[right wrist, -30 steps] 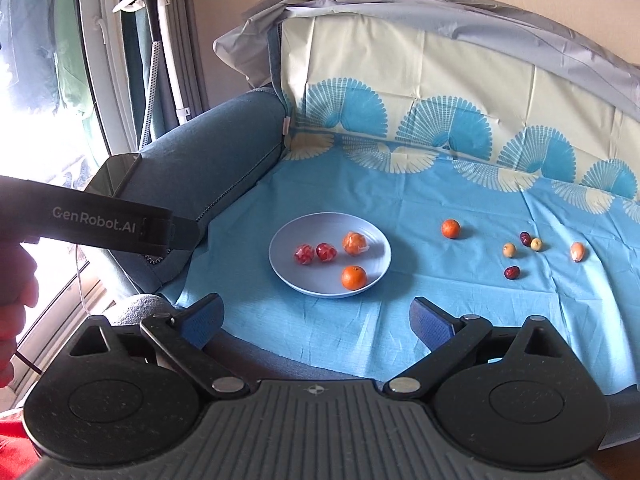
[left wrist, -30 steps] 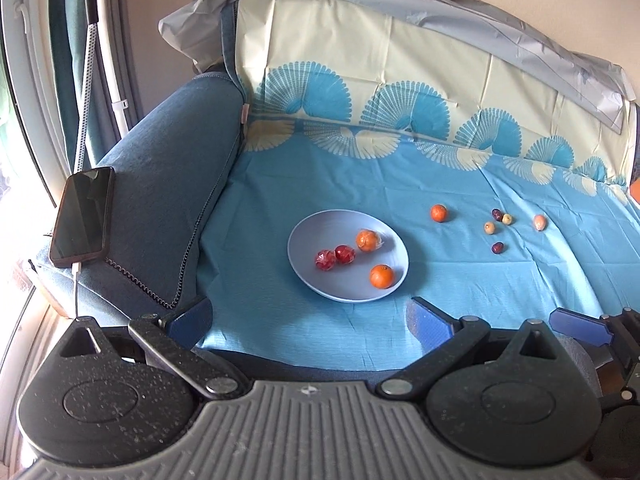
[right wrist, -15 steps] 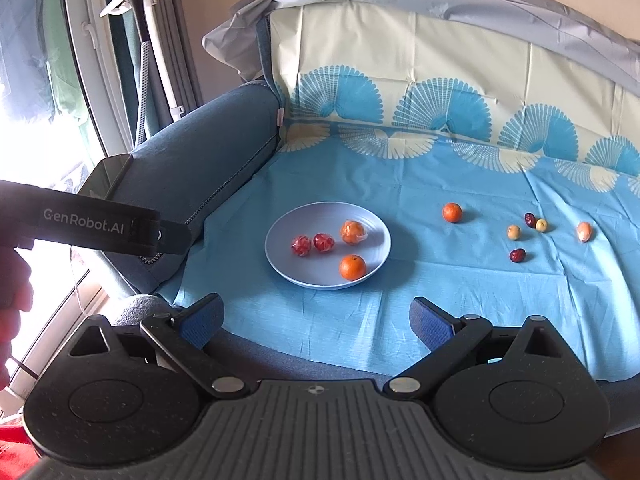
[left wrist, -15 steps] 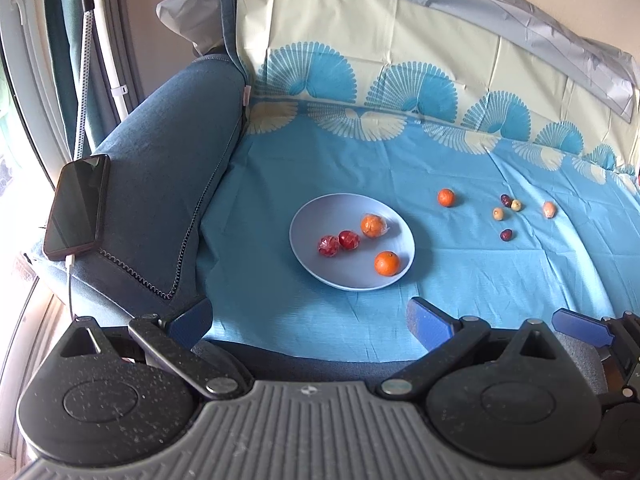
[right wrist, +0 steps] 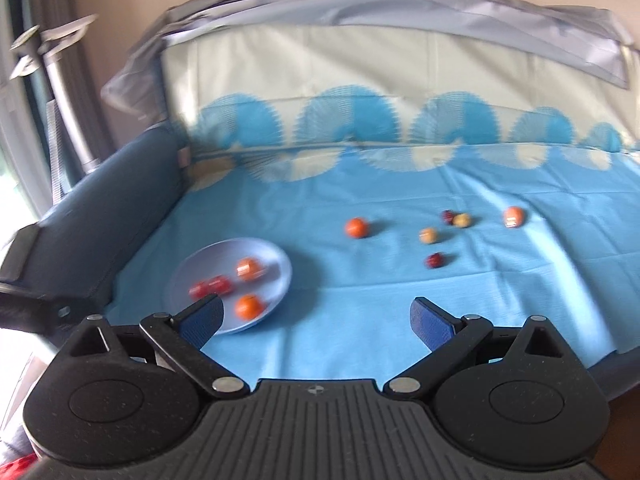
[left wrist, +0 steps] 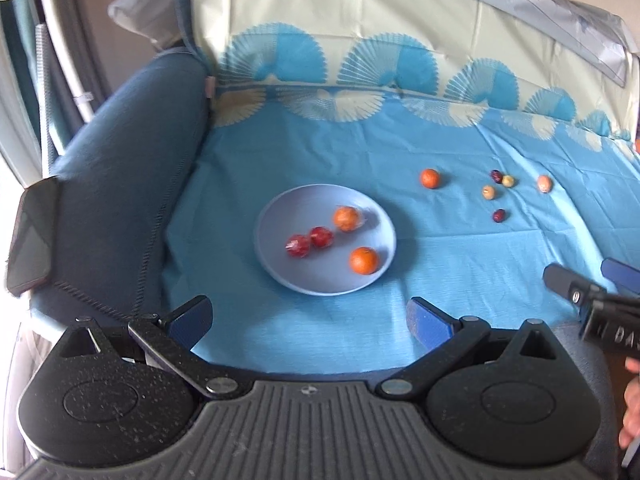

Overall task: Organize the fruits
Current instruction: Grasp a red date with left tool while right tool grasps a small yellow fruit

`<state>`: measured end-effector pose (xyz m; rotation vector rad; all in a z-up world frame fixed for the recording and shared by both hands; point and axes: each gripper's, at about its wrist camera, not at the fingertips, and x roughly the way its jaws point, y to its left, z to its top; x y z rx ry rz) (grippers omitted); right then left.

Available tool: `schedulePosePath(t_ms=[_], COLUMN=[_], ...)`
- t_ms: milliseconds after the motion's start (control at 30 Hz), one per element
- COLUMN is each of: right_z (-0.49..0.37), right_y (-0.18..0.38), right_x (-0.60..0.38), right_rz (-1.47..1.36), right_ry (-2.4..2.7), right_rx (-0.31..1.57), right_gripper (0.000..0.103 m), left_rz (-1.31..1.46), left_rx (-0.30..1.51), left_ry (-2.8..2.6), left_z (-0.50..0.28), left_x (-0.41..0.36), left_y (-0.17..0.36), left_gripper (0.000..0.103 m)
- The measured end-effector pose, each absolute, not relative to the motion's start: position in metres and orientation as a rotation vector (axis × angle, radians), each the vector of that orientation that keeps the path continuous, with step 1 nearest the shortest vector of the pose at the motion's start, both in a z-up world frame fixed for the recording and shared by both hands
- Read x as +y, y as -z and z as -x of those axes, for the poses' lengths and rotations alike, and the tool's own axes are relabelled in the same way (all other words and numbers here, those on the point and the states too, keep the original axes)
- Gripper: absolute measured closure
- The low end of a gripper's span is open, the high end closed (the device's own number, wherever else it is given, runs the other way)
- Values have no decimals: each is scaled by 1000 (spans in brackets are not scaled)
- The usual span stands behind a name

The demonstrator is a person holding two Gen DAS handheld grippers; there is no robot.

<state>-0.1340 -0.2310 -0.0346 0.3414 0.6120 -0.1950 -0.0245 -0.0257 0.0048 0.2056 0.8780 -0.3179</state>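
Both claws spread wide and holding nothing, poised at the near edge of the blue cloth (left wrist: 460,264).

Left gripper (left wrist: 308,318) aimed at the pale plate (left wrist: 280,216), loaded with two wrapped red fruits (left wrist: 310,241), a wrapped orange (left wrist: 346,218) and a bare orange (left wrist: 363,260). Right gripper (right wrist: 316,318) facing the loose fruit lying well apart from the plate (right wrist: 276,264): one small orange (right wrist: 356,227), two yellowish fruits (right wrist: 428,235), two dark red ones (right wrist: 435,260) and a peach-coloured one (right wrist: 513,216) farthest right. Dark phone (left wrist: 30,240) resting on the sofa arm (left wrist: 120,168) at far left. Right view blurred.
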Motion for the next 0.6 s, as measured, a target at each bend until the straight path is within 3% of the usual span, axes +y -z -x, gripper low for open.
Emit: schedulePosePath(t_ms=[300,600], right_z=[91,-17], right_y=[80,178], right_x=[-349,-457], right_rz=[-336,-319], right_ry=[350,276], right_rx=[622,764], right_gripper=[3,4], left_rz=[-286,-433], left_rx=[892,903], left_ry=[428,697], left_z=[-31,-87], left_x=[-136,-294], left_y=[31,117], left_gripper=[0,0])
